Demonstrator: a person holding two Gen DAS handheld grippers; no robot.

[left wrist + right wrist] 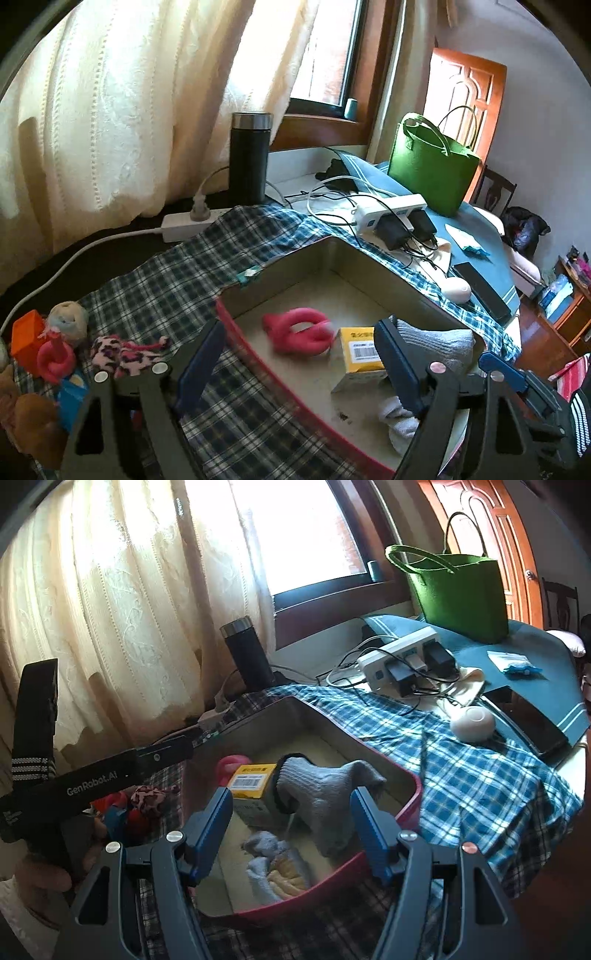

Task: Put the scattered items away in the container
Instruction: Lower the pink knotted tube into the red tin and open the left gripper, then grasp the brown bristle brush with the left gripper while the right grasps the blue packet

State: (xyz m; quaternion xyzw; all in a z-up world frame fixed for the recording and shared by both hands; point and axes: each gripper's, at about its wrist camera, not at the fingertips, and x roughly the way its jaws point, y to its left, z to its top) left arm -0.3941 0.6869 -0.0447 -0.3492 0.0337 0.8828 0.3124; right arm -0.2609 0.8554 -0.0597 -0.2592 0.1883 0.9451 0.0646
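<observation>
Left wrist view: left gripper [295, 354] hangs over the red-rimmed container [258, 354], jaws spread, nothing pinched between them. No earlier look to compare. Inside the container: pink ring toy [297, 330] on the floor of the box, blurred; yellow box [360, 354] just beside it; grey sock [436, 339] behind the right finger; a pale sock [400, 421] near the front. Still out on the plaid cloth [159, 288], left of the container: spotted pink plush [123, 352], second pink ring toy [55, 360], orange block [27, 334], fuzzy ball [70, 317]. Black flask [249, 158] and green bag [430, 170] stand farther back on the desk.

Right wrist view: right gripper [291, 823] over the same container [406, 805], jaws released and wide; grey sock [321, 786] sits between the fingers but whether the pads touch it I cannot tell. Yellow box [253, 779] is touching the sock's left side, the pale sock [273, 860] below it. The left gripper's black body [110, 771] crosses at the left.
</observation>
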